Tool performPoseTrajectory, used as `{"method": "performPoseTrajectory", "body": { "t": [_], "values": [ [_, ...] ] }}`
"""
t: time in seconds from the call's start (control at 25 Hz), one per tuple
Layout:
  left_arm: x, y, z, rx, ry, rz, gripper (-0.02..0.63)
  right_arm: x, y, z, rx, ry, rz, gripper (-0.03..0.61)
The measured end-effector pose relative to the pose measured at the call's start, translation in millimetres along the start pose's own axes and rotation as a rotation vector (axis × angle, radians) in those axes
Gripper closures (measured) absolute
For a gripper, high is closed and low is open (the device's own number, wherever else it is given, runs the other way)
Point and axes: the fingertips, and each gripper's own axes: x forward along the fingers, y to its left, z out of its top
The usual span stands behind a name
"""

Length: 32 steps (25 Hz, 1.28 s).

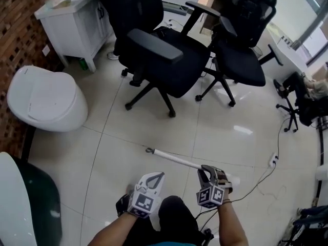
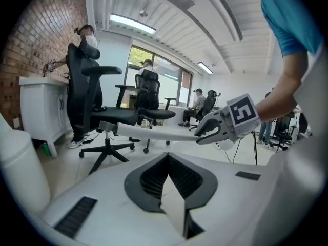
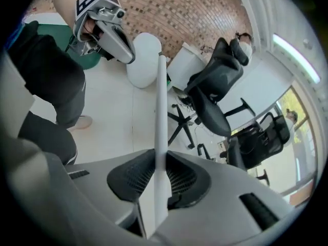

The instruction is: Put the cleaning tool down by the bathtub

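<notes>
Bathtub [image 1: 9, 188]: far left, cut off by the frame edge and well apart from both grippers. Left gripper [image 1: 156, 176]: the nearer of the two to the tub, jaws together with nothing between them. Cleaning tool [image 1: 174, 159]: clamped by its pole in the right gripper [image 1: 209, 172] and held off the floor, its long axis running forward and leftward. The tool's working end behind that gripper cannot be made out.
</notes>
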Motion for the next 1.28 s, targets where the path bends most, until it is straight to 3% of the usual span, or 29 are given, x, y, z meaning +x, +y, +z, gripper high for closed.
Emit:
{"method": "performPoseTrajectory", "body": {
  "t": [0.28, 0.4, 0.56, 0.72, 0.84, 0.96, 1.12, 1.28],
  "values": [
    [-134.6, -31.9, 153.0, 0.036, -0.003, 0.161, 0.612, -177.8, -93.9, 139.1, -0.085, -0.232, -0.109, 0.488],
    [-185.1, -63.0, 204.3, 0.034, 0.003, 0.253, 0.614, -263.2, -132.5, 188.7, -0.061, -0.385, -0.174, 0.488],
    [-242.7, -97.8, 264.5, -0.017, -0.095, 0.367, 0.612, -358.4, -167.2, 245.8, -0.005, -0.595, -0.254, 0.488],
    [-297.1, -104.6, 287.3, -0.021, -0.158, 0.436, 0.614, -417.1, -169.8, 294.0, 0.064, -0.735, -0.301, 0.488],
    [-341.0, -93.4, 292.5, 0.0, -0.183, 0.469, 0.613, -449.2, -160.5, 335.6, 0.173, -0.835, -0.289, 0.488],
    [-394.7, -72.0, 292.7, 0.019, -0.196, 0.519, 0.612, -470.6, -140.3, 383.9, 0.295, -0.937, -0.246, 0.488],
    [-470.6, -44.1, 281.4, 0.032, -0.188, 0.623, 0.612, -486.6, -100.4, 448.6, 0.277, -0.998, -0.187, 0.488],
    [-533.9, -26.3, 270.9, -0.005, -0.236, 0.745, 0.614, -495.5, -68.3, 504.7, 0.333, -1.071, -0.078, 0.488]
  ]
}}
